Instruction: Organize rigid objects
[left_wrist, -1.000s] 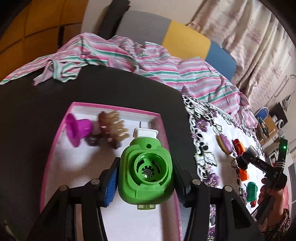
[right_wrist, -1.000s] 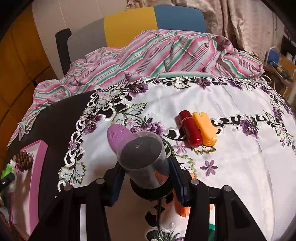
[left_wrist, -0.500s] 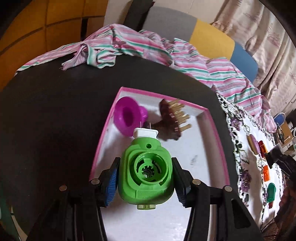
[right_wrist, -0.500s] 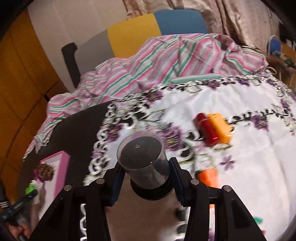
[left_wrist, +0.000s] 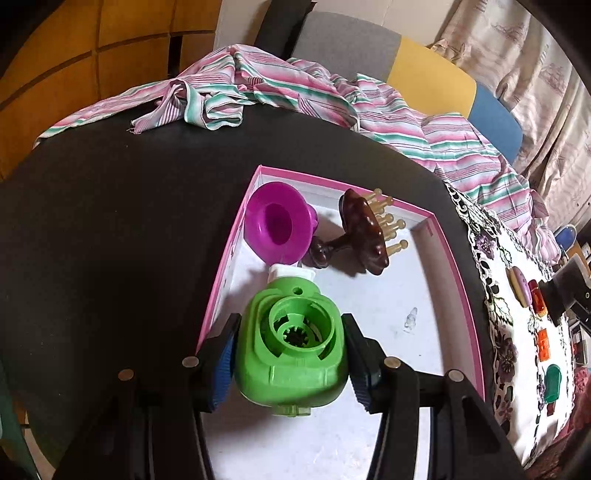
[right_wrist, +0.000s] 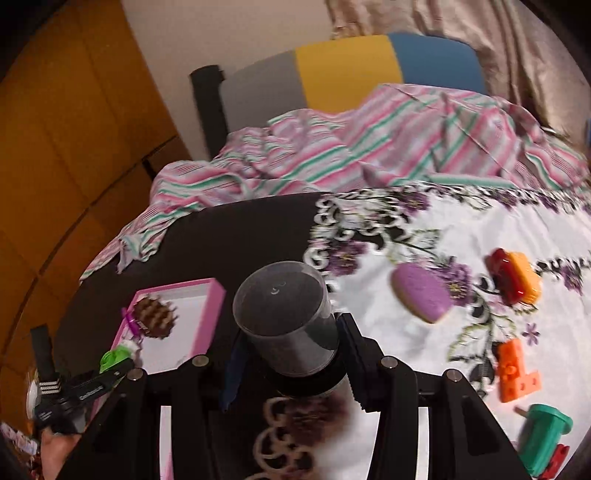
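Left gripper (left_wrist: 290, 363) clamps green plastic housing (left_wrist: 291, 349) by its flat sides over pink tray (left_wrist: 456, 273); light, stiff. Right gripper (right_wrist: 288, 363) grasps clear-capped jar (right_wrist: 286, 319) near its base; slick, possibly brittle.

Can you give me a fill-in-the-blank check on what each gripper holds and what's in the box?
1. The left gripper is shut on a ____ plastic device.
2. The right gripper grips a clear-topped ____ jar.
3. The purple funnel and brown massage brush lie inside the ____-rimmed box.

Missing words: green; black; pink
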